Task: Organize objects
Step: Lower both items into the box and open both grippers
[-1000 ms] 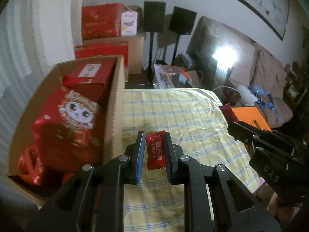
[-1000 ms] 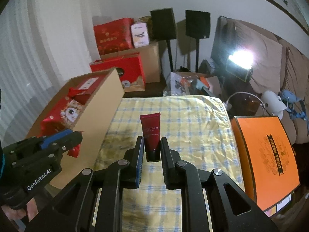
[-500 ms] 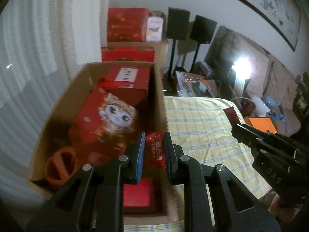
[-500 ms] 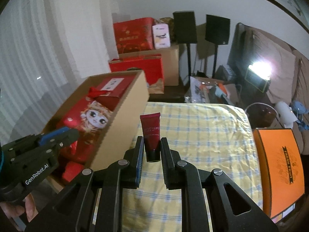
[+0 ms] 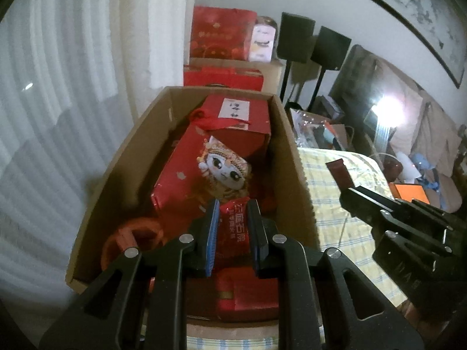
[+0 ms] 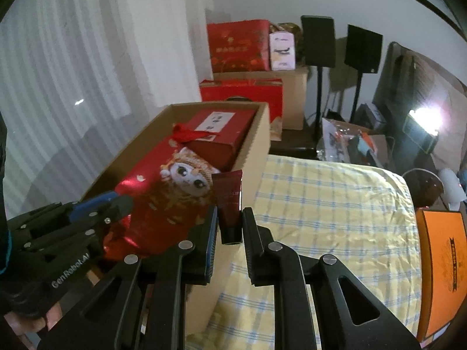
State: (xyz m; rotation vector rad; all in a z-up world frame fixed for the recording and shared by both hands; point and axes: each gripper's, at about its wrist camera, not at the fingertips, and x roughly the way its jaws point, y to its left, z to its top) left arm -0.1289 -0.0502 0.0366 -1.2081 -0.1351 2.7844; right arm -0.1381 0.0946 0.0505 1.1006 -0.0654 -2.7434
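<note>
Left gripper [image 5: 232, 230] is clamped on a red snack packet [image 5: 233, 227] and hangs right over the open cardboard box [image 5: 294, 157], so that one looks about ready to drop in. Right gripper [image 6: 229, 227] is pinching a dark red tube [image 6: 228, 201] by its cap end, over the box's near right wall, with the yellow checked table [image 6: 321, 198] off at 3 o'clock.

Progress-wise I'd say well along: the box already holds stuff and the cloth looks bare, so what's left is probably just releasing these two.

Count inside the box: one big red cartoon-face box [image 5: 201, 175] in the middle, one red box with a white label [image 5: 236, 116] at 12 o'clock, one orange ring thing [image 5: 131, 239] at 8 o'clock, one small red box [image 5: 248, 294] at 6 o'clock. Plus one packet, one tube. One orange box [image 6: 443, 262] sits at the table's 3 o'clock edge.
</note>
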